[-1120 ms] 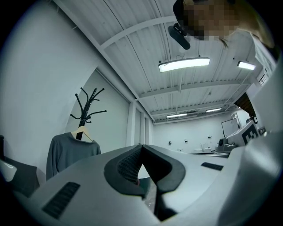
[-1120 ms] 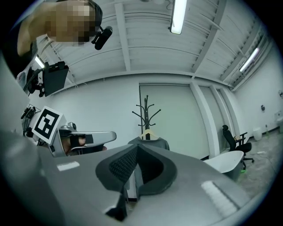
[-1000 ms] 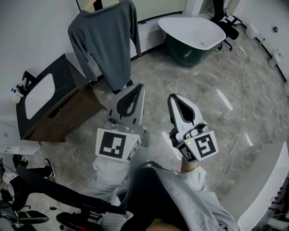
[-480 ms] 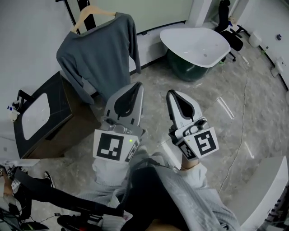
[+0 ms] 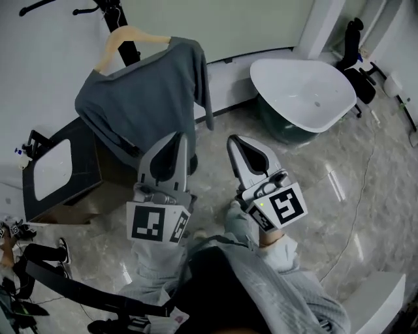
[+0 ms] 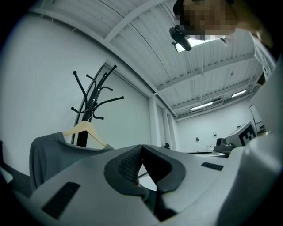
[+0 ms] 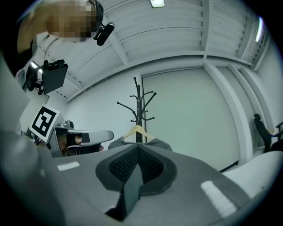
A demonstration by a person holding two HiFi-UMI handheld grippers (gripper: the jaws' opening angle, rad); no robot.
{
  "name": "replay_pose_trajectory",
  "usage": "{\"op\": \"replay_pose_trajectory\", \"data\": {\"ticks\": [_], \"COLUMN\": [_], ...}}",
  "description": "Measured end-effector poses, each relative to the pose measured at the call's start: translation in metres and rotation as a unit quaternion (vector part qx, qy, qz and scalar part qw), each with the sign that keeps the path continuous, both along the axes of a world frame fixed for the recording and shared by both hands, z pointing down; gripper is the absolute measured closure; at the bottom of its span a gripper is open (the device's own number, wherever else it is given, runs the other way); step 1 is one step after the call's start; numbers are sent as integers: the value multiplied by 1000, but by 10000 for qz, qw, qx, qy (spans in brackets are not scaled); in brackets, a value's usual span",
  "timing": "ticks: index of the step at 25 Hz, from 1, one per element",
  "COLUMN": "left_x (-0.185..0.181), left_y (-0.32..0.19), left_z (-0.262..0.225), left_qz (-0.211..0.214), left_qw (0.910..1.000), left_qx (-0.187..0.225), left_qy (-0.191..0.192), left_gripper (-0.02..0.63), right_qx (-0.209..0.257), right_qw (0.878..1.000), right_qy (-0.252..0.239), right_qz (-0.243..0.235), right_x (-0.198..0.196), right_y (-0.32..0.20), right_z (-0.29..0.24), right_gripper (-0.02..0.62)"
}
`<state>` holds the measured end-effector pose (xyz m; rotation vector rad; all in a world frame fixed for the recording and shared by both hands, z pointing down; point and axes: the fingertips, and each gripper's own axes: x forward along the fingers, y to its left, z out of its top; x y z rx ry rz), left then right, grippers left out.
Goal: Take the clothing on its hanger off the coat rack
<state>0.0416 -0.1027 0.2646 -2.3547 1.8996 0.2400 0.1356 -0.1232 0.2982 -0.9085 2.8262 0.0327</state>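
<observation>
Sweater, grey and long-sleeved [image 5: 140,107], hangs on a pale wooden hanger [image 5: 121,42] hooked to the black coat rack [image 5: 111,10] at the far left, against the white wall. Nothing has been lifted yet; I judge this to be the approach. My left tongs [image 5: 174,137] and right tongs [image 5: 235,139] are both pressed together with nothing between them, side by side and pointing toward the rack. The sweater lies beyond the left tongs and a little to their left, well short of contact as far as I can tell; the right tongs sit further right of it. To do this well, I should part the tongs before arriving, take the hanger's wood close to its hook, raise it until the hook clears the peg, then draw it away.
</observation>
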Motion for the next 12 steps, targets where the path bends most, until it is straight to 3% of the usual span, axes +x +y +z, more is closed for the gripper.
{"op": "replay_pose_trajectory", "data": {"ticks": [5,12], "left_x": [1,-29], "left_y": [-55,-87], "left_z": [-16,-10], "left_qz": [-999,-2284], "left_qw": [9948,9734], "left_qx": [191,104], "left_qy": [24,137], "left_gripper": [601,601], "right_qx": [244,246], "right_qw": [9946,9763], "right_qy": [103,277], "right_qz": [-999,-2131], "right_x": [-6,-42], "right_y": [-72,-135], "right_z": [-18,-14], "right_gripper": [594,594]}}
